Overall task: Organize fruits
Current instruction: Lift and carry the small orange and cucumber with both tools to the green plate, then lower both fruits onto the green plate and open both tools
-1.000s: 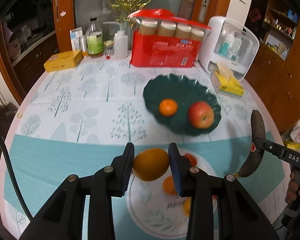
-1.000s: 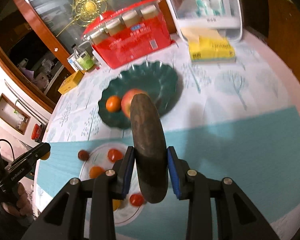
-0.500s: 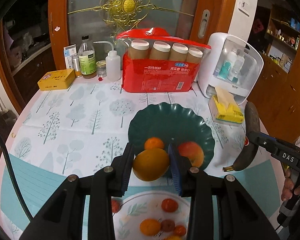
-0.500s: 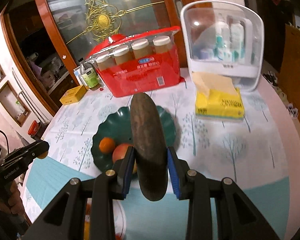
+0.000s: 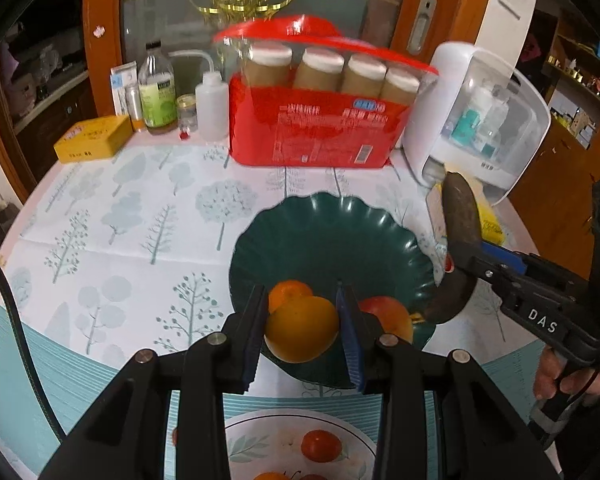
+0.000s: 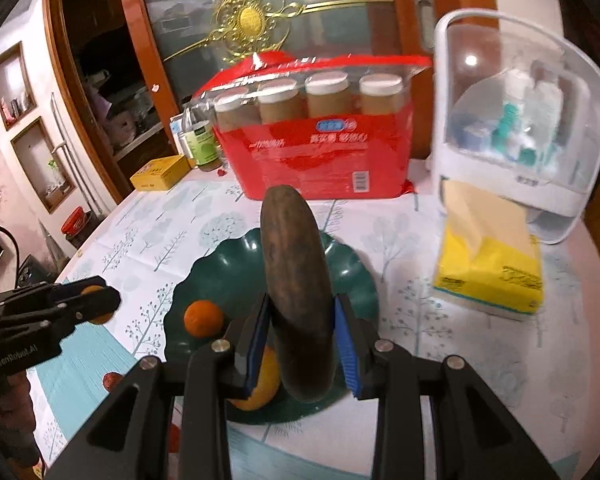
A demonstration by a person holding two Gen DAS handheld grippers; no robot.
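My left gripper (image 5: 302, 320) is shut on a round orange (image 5: 300, 330) and hangs over the near rim of the dark green scalloped plate (image 5: 328, 232). A small tangerine (image 5: 286, 294) and a red apple (image 5: 390, 316) lie in that plate. My right gripper (image 6: 300, 340) is shut on a blackened banana (image 6: 296, 272) that stands upright above the green plate (image 6: 228, 268). In the left wrist view the right gripper (image 5: 466, 264) and its banana (image 5: 458, 224) hover at the plate's right rim. In the right wrist view the left gripper (image 6: 104, 302) is at the left.
A white plate (image 5: 260, 436) with a tomato (image 5: 320, 444) lies nearest me. Behind the green plate stand a red pack of cups (image 5: 316, 136), a white storage box (image 5: 476, 120), bottles (image 5: 158, 92) and a yellow tin (image 5: 92, 138). A yellow tissue pack (image 6: 490, 272) lies right.
Both grippers have moved forward from over the white plate to the green plate, each still holding its fruit. The right wrist has rolled, so its view now sits level.
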